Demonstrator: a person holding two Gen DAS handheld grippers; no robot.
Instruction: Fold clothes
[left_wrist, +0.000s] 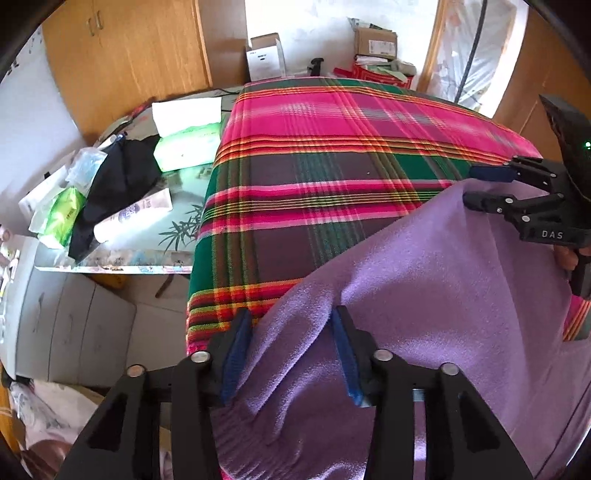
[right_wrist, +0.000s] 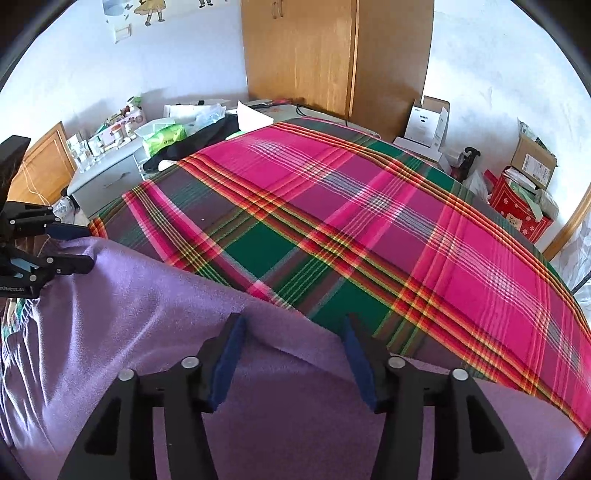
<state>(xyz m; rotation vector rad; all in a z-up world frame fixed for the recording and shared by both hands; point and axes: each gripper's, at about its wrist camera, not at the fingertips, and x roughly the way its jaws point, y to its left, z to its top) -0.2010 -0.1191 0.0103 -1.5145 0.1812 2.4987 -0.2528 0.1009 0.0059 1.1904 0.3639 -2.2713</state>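
Both grippers, left gripper and right gripper, stood open over the purple garment's far edge on the plaid bed; folding looked barely begun.

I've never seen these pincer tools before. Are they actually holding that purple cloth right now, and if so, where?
Neither seems to grip it. The left gripper and right gripper stand open, straddling the upper edge of the purple garment.

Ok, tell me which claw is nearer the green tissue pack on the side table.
Left. The left claw works the purple garment at the bed edge beside the table with the green tissue pack; the right claw is further along, away from it.
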